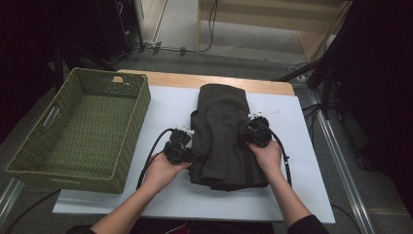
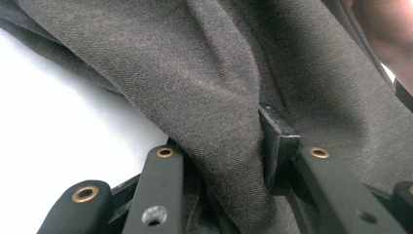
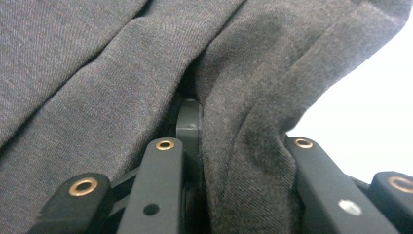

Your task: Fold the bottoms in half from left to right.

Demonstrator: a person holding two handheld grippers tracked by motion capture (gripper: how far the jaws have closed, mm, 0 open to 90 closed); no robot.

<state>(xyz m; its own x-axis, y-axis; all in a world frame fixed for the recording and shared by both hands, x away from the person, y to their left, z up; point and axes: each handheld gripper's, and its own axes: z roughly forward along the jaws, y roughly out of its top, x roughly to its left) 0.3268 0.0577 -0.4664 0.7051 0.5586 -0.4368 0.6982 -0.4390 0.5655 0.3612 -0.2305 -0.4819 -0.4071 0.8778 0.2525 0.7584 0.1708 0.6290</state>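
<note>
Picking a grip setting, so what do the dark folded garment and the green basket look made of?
Dark folded garment: soft woven cloth, matte, fine diagonal weave visible up close, probably a twill. Green rectangular basket: woven strands, matte, maybe paper cord or plastic.

No text, label, brand, number or sign can be read anywhere in these views. The dark folded garment (image 1: 225, 139) has plain woven cloth with no tag or print showing. The green woven basket (image 1: 34, 161) and the white table (image 1: 165, 105) carry no lettering either.
</note>
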